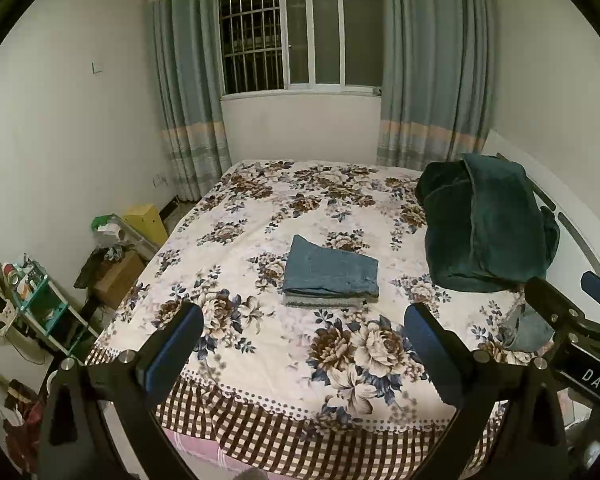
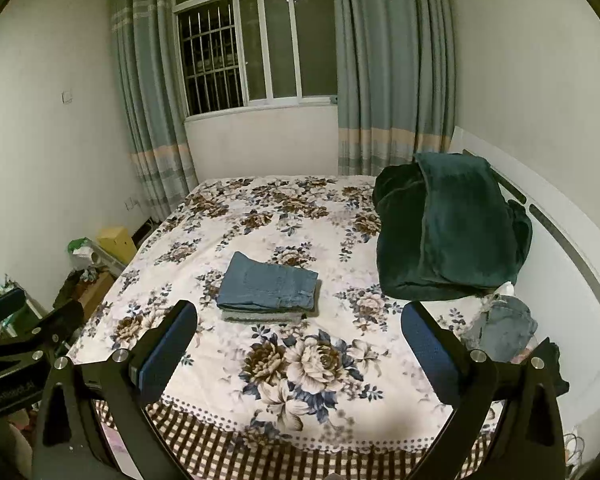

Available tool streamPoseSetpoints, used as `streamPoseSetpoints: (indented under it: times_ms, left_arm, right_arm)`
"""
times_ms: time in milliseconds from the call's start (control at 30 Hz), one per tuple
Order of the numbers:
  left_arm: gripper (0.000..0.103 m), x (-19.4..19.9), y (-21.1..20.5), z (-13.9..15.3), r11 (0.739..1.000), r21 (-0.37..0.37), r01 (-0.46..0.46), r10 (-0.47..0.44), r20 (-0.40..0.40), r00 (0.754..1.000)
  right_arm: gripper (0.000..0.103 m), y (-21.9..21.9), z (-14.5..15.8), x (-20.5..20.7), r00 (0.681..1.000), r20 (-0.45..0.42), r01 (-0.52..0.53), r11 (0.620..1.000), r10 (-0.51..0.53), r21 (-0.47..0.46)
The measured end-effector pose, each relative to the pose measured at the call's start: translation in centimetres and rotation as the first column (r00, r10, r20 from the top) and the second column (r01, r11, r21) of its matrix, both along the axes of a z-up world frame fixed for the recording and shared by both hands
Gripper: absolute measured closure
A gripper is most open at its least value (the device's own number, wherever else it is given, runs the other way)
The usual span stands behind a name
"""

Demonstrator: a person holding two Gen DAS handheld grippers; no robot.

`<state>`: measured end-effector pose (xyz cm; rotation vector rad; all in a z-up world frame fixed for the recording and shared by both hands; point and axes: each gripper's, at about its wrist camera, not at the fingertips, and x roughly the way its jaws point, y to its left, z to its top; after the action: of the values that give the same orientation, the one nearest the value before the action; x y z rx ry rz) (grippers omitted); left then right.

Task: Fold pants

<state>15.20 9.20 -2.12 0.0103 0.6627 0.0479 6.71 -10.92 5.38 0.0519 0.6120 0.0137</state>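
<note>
Folded jeans point(image 1: 331, 270) are lying mid-frame on the bed point(image 1: 260, 364), stacked on another folded garment point(image 1: 324, 301); a blanket heap point(image 1: 484, 220) is sitting at right, before the window point(image 1: 300, 36).

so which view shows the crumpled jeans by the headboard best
The right wrist view: the crumpled jeans lie in full sight beside the green blanket. In the left wrist view only a strip of them shows, behind the right gripper.
</note>
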Motion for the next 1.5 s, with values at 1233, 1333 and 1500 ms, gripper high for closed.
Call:
streamPoseSetpoints:
  times_ms: [1233, 1333, 1500]
  left_arm:
    - [0.000, 0.4, -0.4, -0.4, 1.000, -0.010, 0.018, -0.018, -0.013, 1.000]
    - [0.000, 0.4, -0.4, -0.4, 1.000, -0.009, 0.014, -0.014, -0.016, 1.000]
    - [0.000, 0.4, -0.3, -0.4, 1.000, -0.011, 0.018, -0.019, -0.015, 1.000]
  right_arm:
    - [0.000, -0.4, -1.1, 0.1, 1.000, -0.030, -0.007, 1.000, 0.007, 0.000]
    - [0.000, -0.5, -1.1, 0.2, 0.999, -0.031, -0.008, 1.000, 0.008, 0.000]
    - [0.000, -0.6, -1.1, 0.2, 1.000, -0.028, -0.007, 1.000, 0.007, 0.001]
